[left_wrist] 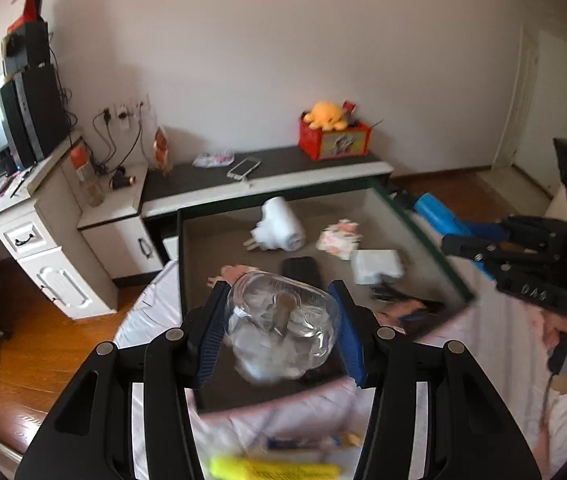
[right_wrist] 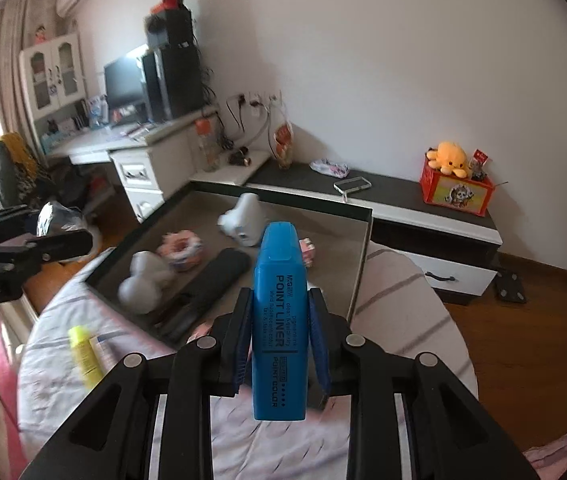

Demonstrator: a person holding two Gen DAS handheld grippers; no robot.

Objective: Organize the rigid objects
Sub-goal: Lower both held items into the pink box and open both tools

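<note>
My left gripper (left_wrist: 281,330) is shut on a clear plastic container (left_wrist: 283,326) and holds it above the near end of a dark tray (left_wrist: 423,236) that lies on a pink bedsheet. My right gripper (right_wrist: 281,328) is shut on a blue highlighter (right_wrist: 279,320) marked POINT LINER, held upright over the tray's (right_wrist: 357,264) near right corner. The blue highlighter (left_wrist: 439,216) and the right gripper also show in the left wrist view at the right. The left gripper with the container (right_wrist: 49,220) shows at the left of the right wrist view. A yellow highlighter (right_wrist: 85,354) lies on the sheet, also visible in the left wrist view (left_wrist: 275,470).
The tray holds a white plug adapter (left_wrist: 279,224), a black case (right_wrist: 215,272), a pink roll (right_wrist: 181,250) and white items. Behind stands a low dark-topped cabinet (left_wrist: 283,168) with a phone (left_wrist: 243,168) and a red box with an orange plush (left_wrist: 333,132). A desk (left_wrist: 23,216) stands left.
</note>
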